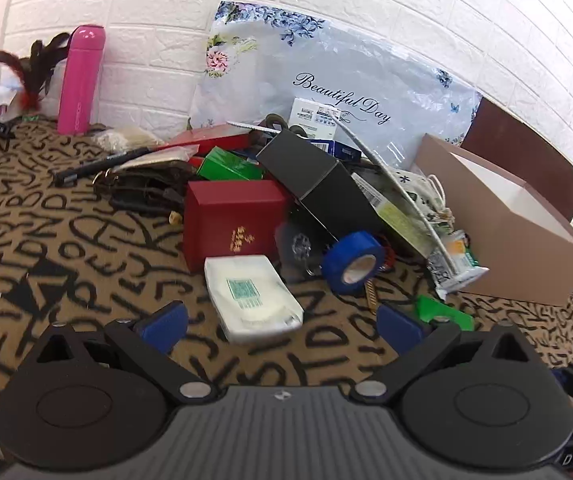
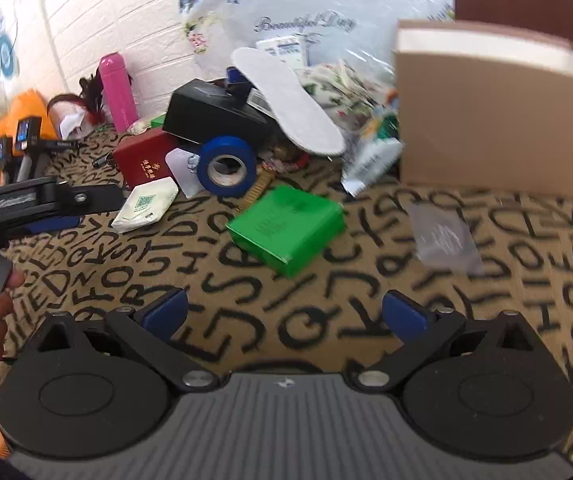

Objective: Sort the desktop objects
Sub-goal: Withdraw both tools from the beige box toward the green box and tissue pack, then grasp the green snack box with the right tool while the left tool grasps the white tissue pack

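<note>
A pile of desktop objects lies on a lettered cloth. In the left wrist view my left gripper (image 1: 282, 326) is open and empty, just short of a white tissue pack (image 1: 252, 296). Behind it are a red box (image 1: 230, 222), a blue tape roll (image 1: 352, 262) and a black box (image 1: 318, 180). In the right wrist view my right gripper (image 2: 284, 314) is open and empty, with a green box (image 2: 286, 228) a little ahead of it. The tissue pack (image 2: 146, 204), tape roll (image 2: 226, 166), red box (image 2: 144, 156) and a white insole (image 2: 286, 100) show beyond.
An open tan cardboard box (image 1: 518, 232) stands at the right; it also shows in the right wrist view (image 2: 498, 120). A pink bottle (image 1: 80, 80) and a flowered plastic bag (image 1: 326, 80) lean against the white brick wall. A small clear packet (image 2: 444, 240) lies right of the green box.
</note>
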